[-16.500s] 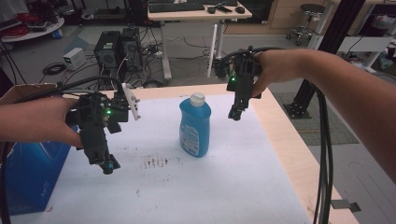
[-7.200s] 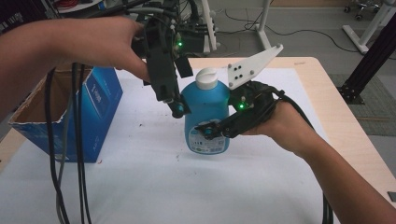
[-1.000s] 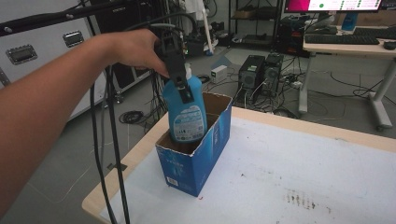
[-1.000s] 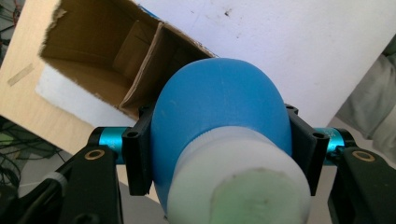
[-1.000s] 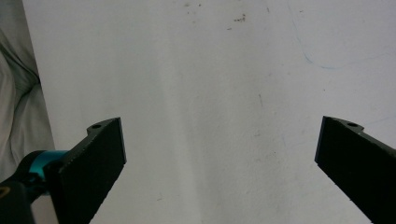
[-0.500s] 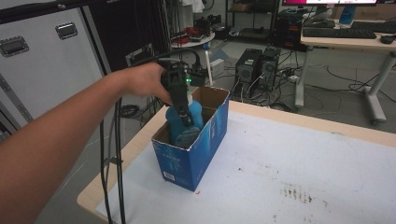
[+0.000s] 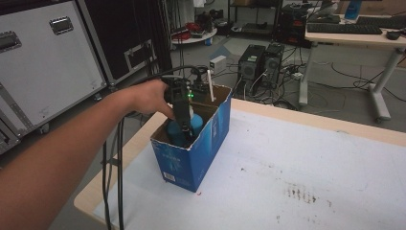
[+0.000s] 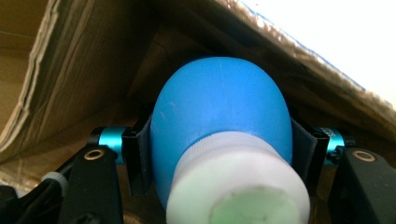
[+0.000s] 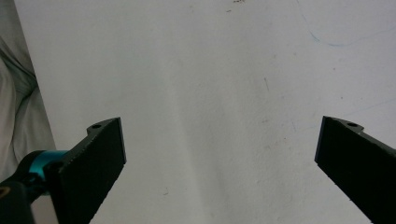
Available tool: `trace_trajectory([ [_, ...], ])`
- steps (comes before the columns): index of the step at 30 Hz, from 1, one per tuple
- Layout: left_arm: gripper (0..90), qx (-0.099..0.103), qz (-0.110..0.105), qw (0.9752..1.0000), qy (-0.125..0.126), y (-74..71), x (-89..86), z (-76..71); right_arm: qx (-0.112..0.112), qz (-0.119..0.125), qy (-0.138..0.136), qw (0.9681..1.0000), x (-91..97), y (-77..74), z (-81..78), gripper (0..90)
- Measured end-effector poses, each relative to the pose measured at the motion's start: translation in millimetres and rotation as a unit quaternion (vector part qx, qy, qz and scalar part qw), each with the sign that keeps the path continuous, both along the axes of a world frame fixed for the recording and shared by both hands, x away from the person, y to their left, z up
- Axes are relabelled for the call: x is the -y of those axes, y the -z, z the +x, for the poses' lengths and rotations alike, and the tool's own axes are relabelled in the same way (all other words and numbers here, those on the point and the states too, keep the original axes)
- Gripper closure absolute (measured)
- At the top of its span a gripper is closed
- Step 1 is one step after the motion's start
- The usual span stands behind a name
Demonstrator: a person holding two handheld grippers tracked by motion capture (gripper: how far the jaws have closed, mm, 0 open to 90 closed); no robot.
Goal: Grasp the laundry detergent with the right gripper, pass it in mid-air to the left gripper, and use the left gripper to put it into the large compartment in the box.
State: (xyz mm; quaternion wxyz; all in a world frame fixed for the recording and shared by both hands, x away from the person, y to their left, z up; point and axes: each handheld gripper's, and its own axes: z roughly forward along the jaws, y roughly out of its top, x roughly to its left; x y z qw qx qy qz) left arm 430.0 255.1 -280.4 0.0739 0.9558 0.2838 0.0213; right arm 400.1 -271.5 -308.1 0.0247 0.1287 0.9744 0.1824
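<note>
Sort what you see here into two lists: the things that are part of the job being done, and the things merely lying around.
Part of the job:
- blue bottle, white cap up, down inside the box
- cardboard box on the table's corner
- left gripper, shut on the bottle
- right gripper, open over the bare table top

Lying around:
- computer towers on the floor
- grey cases
- desk with a keyboard

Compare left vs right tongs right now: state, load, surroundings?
Left tongs are shut on the blue bottle; right tongs are wide open and hold nothing. Left tongs are down inside the cardboard box; right tongs face the bare white table surface. Both have black jaws with teal fittings.
</note>
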Motion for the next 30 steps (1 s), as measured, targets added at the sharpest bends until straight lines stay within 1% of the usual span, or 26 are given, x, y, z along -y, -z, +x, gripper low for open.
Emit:
trace_trajectory([
  [3,37.8,-0.002,0.003,1.0000,-0.003,0.6,0.2,1.1,-0.001,-0.001,0.003,1.0000,0.4,1.2,-0.3,1.2],
  [8,37.4,-0.003,0.002,1.0000,-0.008,0.9,0.8,2.7,-0.002,-0.001,0.003,1.0000,0.1,1.7,-0.4,1.1],
  [9,36.4,0.003,0.000,1.0000,-0.007,0.2,0.7,2.7,-0.001,0.000,0.001,1.0000,0.0,1.8,-0.4,1.2],
  [11,31.2,0.005,-0.006,0.9999,-0.014,-2.0,0.0,3.5,0.000,0.001,0.001,1.0000,0.0,1.8,-0.6,1.1],
  [14,31.2,0.012,-0.016,0.9996,-0.018,-6.3,-1.3,3.2,-0.001,0.001,0.002,1.0000,-0.1,1.8,-1.1,1.1],
  [15,30.2,0.015,-0.018,0.9995,-0.022,-7.7,-1.9,3.1,-0.001,0.001,0.001,1.0000,-0.1,1.8,-1.0,1.1],
  [17,26.8,0.017,-0.028,0.9989,-0.033,-10.9,-4.2,3.1,0.000,0.001,0.001,1.0000,-0.4,1.6,-1.3,1.1],
  [19,26.9,0.023,-0.033,0.9986,-0.035,-14.3,-5.8,2.4,0.001,0.002,0.001,1.0000,-0.5,1.4,-1.7,1.1],
  [22,26.8,0.031,-0.040,0.9980,-0.038,-21.8,-8.2,1.8,0.000,0.005,0.003,1.0000,0.0,1.3,-2.2,1.1],
  [24,25.6,0.033,-0.051,0.9973,-0.042,-28.7,-9.4,1.3,0.000,0.004,0.003,1.0000,0.3,1.3,-2.7,1.1],
  [26,23.9,0.045,-0.056,0.9964,-0.045,-37.6,-9.4,0.0,0.003,0.005,0.006,1.0000,0.5,0.4,-3.4,1.2],
  [28,23.9,0.057,-0.067,0.9950,-0.048,-46.3,-8.9,-1.2,0.004,0.008,0.008,0.9999,1.2,-0.6,-3.7,1.1],
  [30,23.9,0.061,-0.074,0.9942,-0.048,-55.1,-8.1,-2.1,0.006,0.011,0.011,0.9999,1.9,-1.4,-4.1,1.1],
])
